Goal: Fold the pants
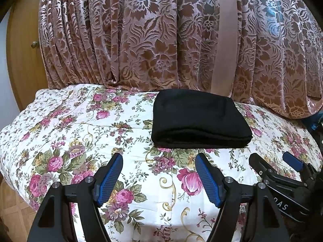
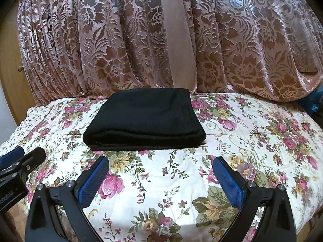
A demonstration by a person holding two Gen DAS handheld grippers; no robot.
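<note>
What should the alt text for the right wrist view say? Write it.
Black pants lie folded into a compact rectangle on a floral bedspread. The open right gripper hovers in front, holding nothing, with patterned curtains behind.

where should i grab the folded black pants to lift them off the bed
Probably the thick near edge of the pants, from the front: its stacked layers face both open tongs, left and right. The bundle lies flat on the quilt, so slide one finger under and pinch every layer.

Pants (image 2: 144, 119) folded, mid-frame on floral quilt (image 2: 252, 141); right gripper (image 2: 160, 167) spread wide below, empty; left gripper (image 2: 22, 157) at left edge; curtain (image 2: 121, 40) across top.
</note>
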